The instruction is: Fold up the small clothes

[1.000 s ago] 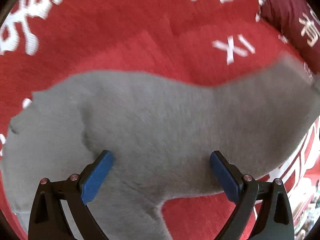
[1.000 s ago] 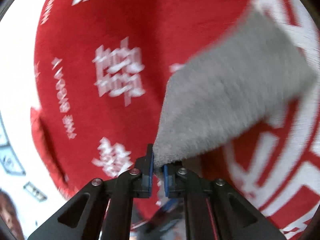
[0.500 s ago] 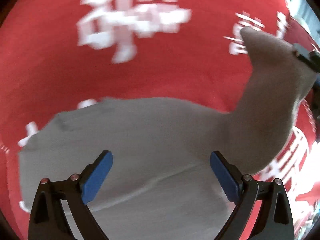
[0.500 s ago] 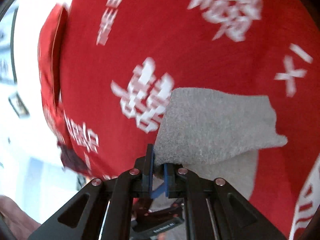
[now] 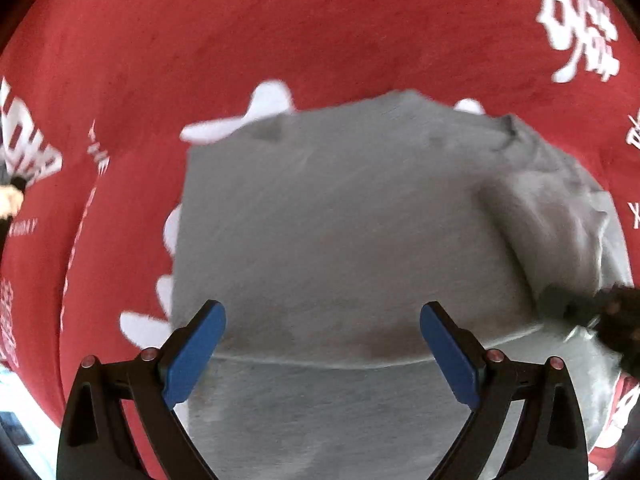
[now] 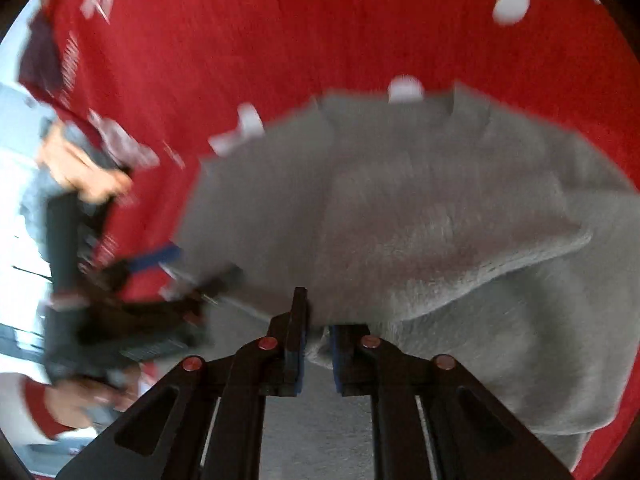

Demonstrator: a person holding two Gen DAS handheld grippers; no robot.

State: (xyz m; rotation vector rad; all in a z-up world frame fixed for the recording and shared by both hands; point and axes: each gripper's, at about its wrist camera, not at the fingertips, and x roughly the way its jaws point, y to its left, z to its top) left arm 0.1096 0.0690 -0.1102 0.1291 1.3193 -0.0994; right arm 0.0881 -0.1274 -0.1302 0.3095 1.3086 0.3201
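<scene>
A grey fleece garment (image 5: 340, 220) lies on a red cloth (image 5: 280, 40) printed with white characters. My left gripper (image 5: 322, 312) hovers over its near half, open wide, nothing between the blue pads (image 5: 196, 356). A folded flap lies along the garment's right side, where my right gripper (image 5: 616, 320) shows as a dark blur. In the right wrist view the garment (image 6: 440, 220) has a flap folded over its body. My right gripper (image 6: 318, 320) still has the flap's edge between its pads while the jaws are opening. The blurred left gripper (image 6: 160, 256) is at the left.
The red cloth (image 6: 280, 40) covers the whole surface around the garment. A person's hand (image 6: 80, 168) grips the left tool's handle at the left of the right wrist view. A pale floor or wall shows past the cloth's left edge.
The right gripper has carried the grey flap across and down onto the garment's body. The left gripper has swept sideways over the garment and stayed open.
</scene>
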